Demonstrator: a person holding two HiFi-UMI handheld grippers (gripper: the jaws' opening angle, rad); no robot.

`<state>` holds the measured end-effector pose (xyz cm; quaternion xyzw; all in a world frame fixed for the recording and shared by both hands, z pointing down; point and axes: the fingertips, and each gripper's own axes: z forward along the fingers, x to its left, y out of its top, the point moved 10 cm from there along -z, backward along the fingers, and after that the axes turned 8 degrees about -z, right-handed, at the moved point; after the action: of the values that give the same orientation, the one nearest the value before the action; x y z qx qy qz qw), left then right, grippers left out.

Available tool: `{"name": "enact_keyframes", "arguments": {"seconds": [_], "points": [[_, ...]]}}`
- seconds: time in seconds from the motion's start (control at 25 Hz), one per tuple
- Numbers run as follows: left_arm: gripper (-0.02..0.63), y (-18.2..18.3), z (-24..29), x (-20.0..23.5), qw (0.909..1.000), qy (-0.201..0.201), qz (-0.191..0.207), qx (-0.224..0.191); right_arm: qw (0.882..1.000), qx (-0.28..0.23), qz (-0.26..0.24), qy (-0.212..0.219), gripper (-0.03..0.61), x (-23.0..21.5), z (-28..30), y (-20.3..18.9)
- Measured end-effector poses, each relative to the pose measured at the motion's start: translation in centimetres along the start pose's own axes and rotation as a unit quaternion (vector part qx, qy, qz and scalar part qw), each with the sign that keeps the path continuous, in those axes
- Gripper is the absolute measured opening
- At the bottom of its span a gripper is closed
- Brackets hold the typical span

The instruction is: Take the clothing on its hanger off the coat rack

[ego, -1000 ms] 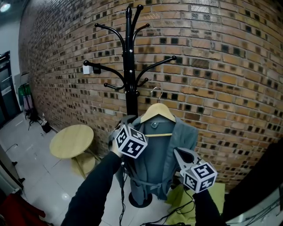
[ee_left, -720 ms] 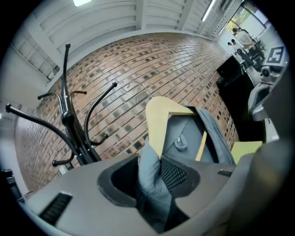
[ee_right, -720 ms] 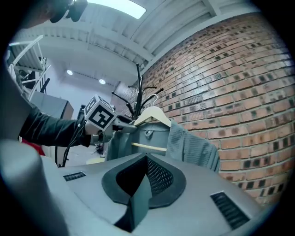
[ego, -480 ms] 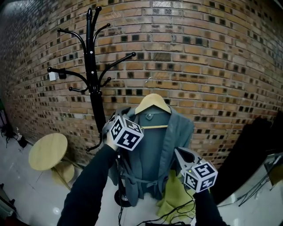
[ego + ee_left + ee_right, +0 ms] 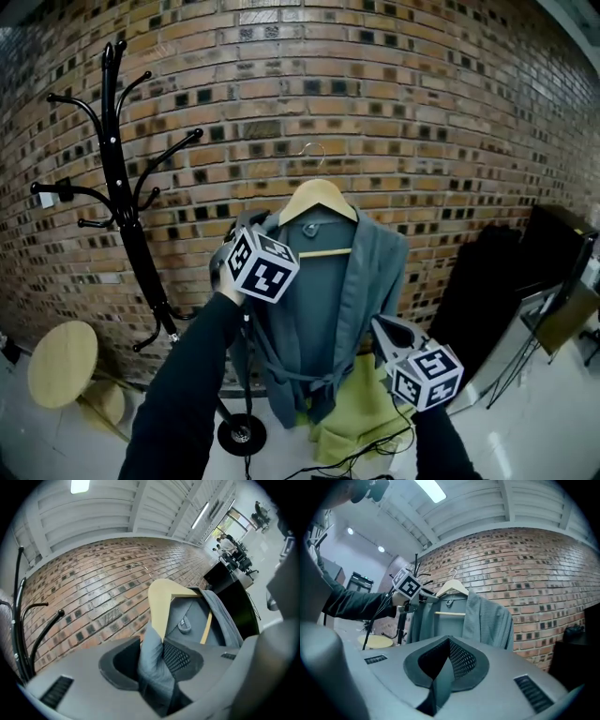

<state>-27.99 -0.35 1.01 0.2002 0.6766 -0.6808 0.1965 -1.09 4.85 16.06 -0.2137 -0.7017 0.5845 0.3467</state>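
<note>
A grey robe (image 5: 328, 309) hangs on a wooden hanger (image 5: 319, 200) in mid-air, well to the right of the black coat rack (image 5: 122, 187). The hanger's wire hook (image 5: 314, 150) is free against the brick wall. My left gripper (image 5: 262, 230) is shut on the robe's left shoulder at the hanger's arm. In the left gripper view, cloth (image 5: 157, 667) fills the left gripper (image 5: 152, 653) below the hanger (image 5: 161, 602). My right gripper (image 5: 380, 326) is at the robe's lower right edge. The right gripper view shows the right gripper (image 5: 440, 667) pinching a fold of grey cloth.
A round wooden table (image 5: 61, 364) stands at the lower left, beside the rack's base (image 5: 242, 434). A yellow-green cloth (image 5: 361, 412) lies on the floor under the robe. A black cabinet (image 5: 487, 291) stands at the right against the brick wall (image 5: 422, 112).
Both grippers have carried the robe and hanger to the right, away from the coat rack. The rack and the round table have slid to the left of the head view.
</note>
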Motion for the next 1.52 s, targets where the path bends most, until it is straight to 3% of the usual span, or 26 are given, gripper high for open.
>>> {"name": "enact_keyframes", "arguments": {"seconds": [0.36,0.76,1.12,1.52], "points": [[0.161,5.9,6.8,-7.0,0.9972,-0.058,0.017,-0.045,0.996,0.020,-0.004,-0.091,-0.025,-6.5,-5.4,-1.8],[0.161,10.8,13.3,-10.4,0.9942,-0.080,-0.016,-0.071,0.991,0.026,-0.005,-0.130,-0.025,-13.0,-6.9,-3.5],[0.161,8.5,19.6,-14.7,0.9905,-0.121,-0.027,-0.058,0.988,0.052,0.010,-0.145,-0.025,-16.7,-5.0,-5.8],[0.161,0.5,23.9,-23.5,0.9855,-0.168,-0.020,-0.012,0.986,0.089,0.039,-0.135,-0.025,-18.6,-3.6,-10.5]]}}
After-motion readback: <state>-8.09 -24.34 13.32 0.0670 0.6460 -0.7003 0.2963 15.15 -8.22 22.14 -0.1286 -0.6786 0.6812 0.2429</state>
